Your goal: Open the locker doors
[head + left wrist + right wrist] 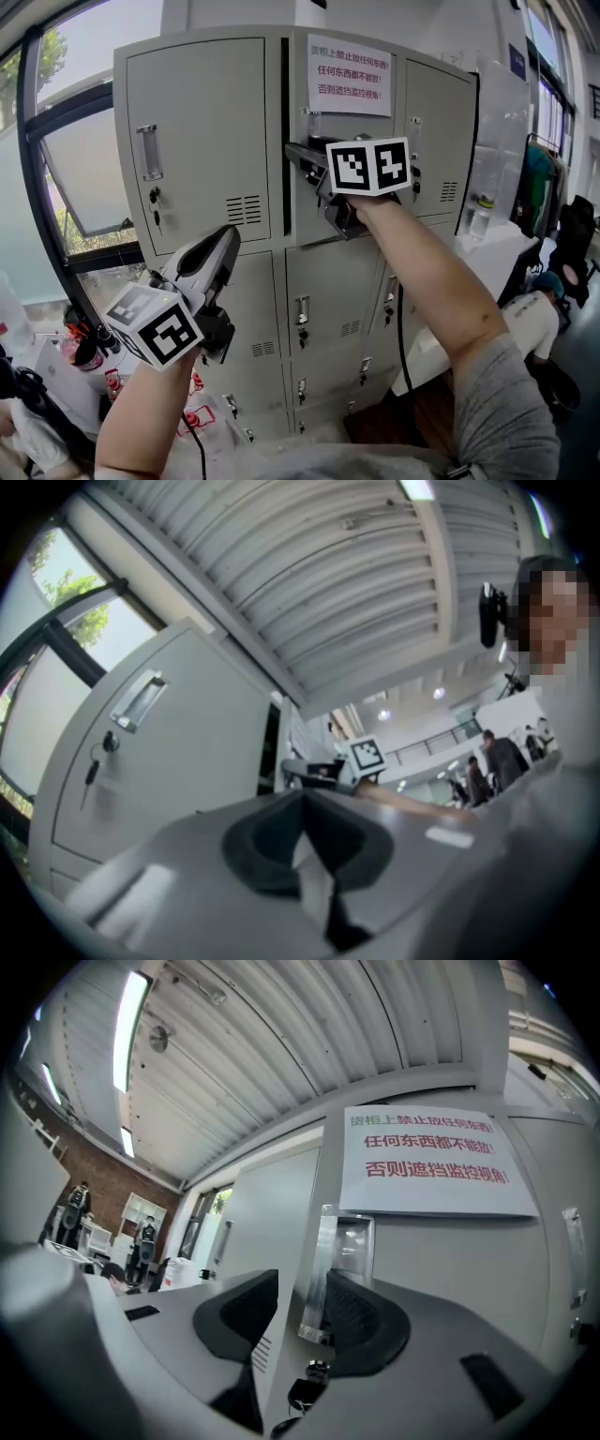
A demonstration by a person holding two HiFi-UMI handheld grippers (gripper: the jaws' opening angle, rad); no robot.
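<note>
Left gripper (223, 246): nearest the wearer, low and left of the locker bank (272, 309), tilted upward. Jaws together, nothing between them. It touches no door.

Right gripper (302, 1307): at the top middle door (441, 1260). Jaws stand apart with the chrome pull handle (323, 1269) between them. The handle lies against the right-hand pad, with a clear gap to the other, so there is no firm pinch.

Risks, as judged:
- With the jaws this wide, the handle may slip out as soon as the door is drawn, leaving it barely ajar.
- The bunch of keys (305, 1393) hangs from the lock just below the handle. A low jaw could snag it.
- The paper notice (349, 75) is taped just above the handle and could be scuffed by an upward stroke.

Containers:
- Top middle locker: a dark gap shows along its handle edge, so it appears cracked open. Interior not visible, contents cannot be told.
- Top left door (202, 122) and top right door (441, 122): shut.
- Lower doors (328, 291): shut, as far as can be seen. Contents unseen.
</note>
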